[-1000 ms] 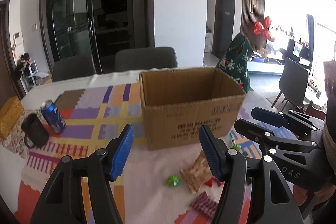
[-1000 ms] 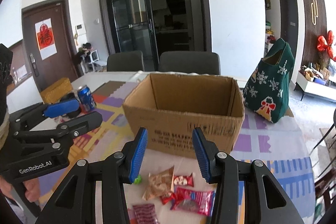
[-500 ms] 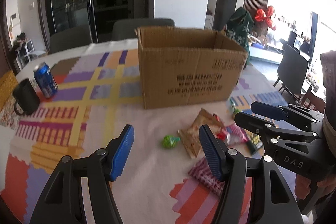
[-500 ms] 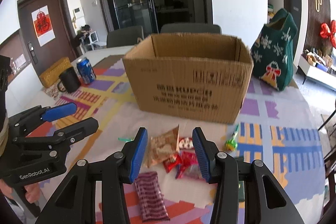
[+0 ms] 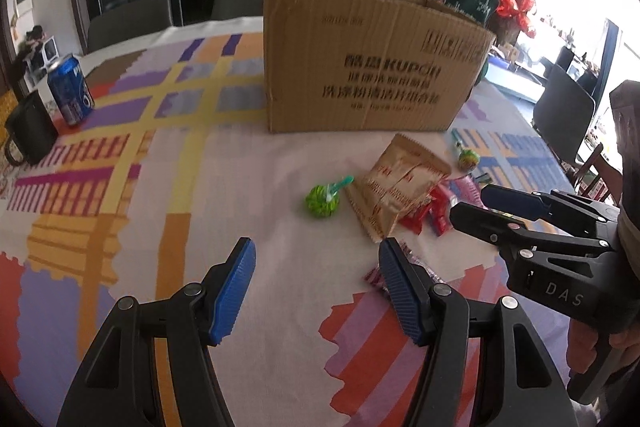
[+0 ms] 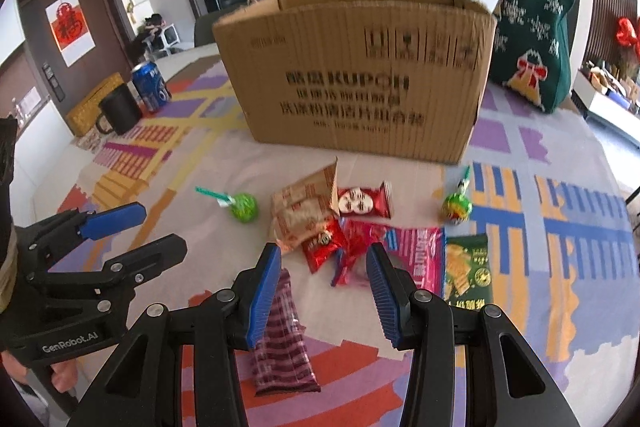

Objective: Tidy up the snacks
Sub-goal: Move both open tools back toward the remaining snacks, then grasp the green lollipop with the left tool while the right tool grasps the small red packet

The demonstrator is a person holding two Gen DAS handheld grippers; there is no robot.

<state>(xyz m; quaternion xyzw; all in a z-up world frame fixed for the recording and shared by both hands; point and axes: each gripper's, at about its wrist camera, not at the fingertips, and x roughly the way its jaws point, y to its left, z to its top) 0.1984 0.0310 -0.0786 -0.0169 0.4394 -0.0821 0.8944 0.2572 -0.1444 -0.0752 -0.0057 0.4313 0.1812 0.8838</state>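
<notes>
While both claws hang empty, jaws apart, the right gripper (image 6: 324, 291) aims at overlapping red packets (image 6: 340, 247). It may pinch two wrappers, dropping one short of the cardboard box (image 6: 360, 75).

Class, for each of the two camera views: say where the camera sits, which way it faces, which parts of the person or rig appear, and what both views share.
Left wrist: on the left gripper, looking down over the patchwork tablecloth; the right gripper and a hand show at right.
Right wrist: on the right gripper, facing the snack pile; the left gripper shows at left.
Shared: brown cardboard box, green lollipop, blue can.
</notes>
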